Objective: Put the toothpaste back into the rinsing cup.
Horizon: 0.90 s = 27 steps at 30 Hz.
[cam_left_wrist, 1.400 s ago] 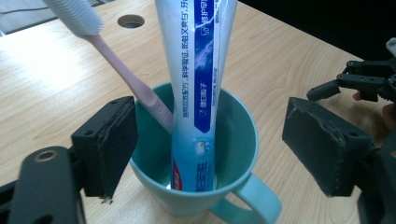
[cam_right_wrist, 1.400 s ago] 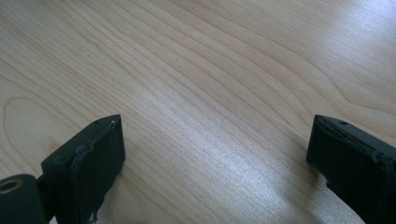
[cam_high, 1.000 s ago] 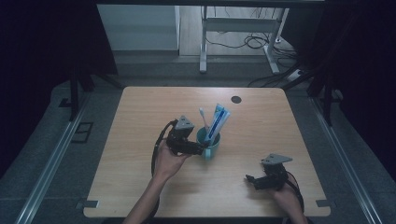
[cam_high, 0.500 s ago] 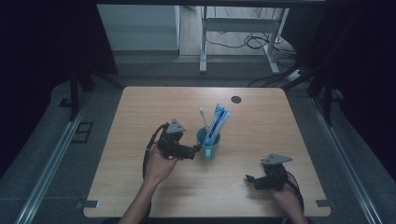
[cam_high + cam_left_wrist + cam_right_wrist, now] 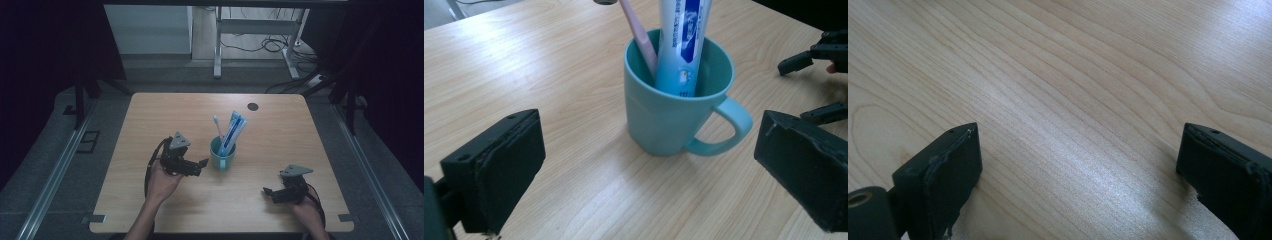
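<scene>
I take the teal mug as my landmark; it stands upright on the wooden table, a little toward my side of the middle. A blue-and-white toothpaste tube and a pink-handled toothbrush stand in it, both leaning against its inner wall, the brush just left of the tube as the high view has it.

My left gripper sits just to the left of the mug, pointing at it. Its jaws have just been opening and now stand as wide as they go, with nothing gripped. In the left gripper view the mug is ahead of the two black pads, apart from both (its handle turns toward the right-hand pad without touching it). The tube and brush rise out of the top of that view.

My right gripper rests well to the right of the mug and nearer to me, low over the table. Its jaws are spread wide too, and in the right gripper view there is only bare wood between them.
</scene>
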Each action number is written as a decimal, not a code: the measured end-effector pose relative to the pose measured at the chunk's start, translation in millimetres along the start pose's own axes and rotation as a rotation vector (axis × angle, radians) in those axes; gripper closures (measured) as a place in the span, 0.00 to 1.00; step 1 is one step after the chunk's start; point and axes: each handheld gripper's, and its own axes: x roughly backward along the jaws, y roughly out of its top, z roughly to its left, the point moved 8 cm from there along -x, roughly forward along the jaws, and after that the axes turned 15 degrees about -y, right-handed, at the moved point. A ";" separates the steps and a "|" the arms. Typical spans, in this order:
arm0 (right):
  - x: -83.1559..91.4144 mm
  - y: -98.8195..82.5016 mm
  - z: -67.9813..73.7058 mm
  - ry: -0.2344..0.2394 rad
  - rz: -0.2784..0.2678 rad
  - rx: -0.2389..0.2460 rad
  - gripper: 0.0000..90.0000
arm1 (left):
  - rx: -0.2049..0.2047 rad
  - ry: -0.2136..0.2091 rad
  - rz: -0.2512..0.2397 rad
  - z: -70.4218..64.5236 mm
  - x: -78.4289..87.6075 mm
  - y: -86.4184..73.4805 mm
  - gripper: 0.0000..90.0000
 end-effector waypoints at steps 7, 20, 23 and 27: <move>-0.1 0.0 0.0 -0.001 -0.001 0.000 0.05 | 0.005 0.013 0.004 1.0 6.5 -10.5 0.00; -0.1 0.0 -0.1 -0.001 -0.001 0.000 0.05 | 0.033 0.029 0.002 4.5 18.1 -36.7 0.00; -0.1 0.0 -0.1 -0.002 -0.001 0.001 0.05 | 0.043 0.030 0.003 5.1 18.6 -44.4 0.00; 0.0 0.0 -0.2 -0.002 -0.001 0.000 0.05 | 0.050 0.035 0.005 5.9 17.9 -54.8 0.00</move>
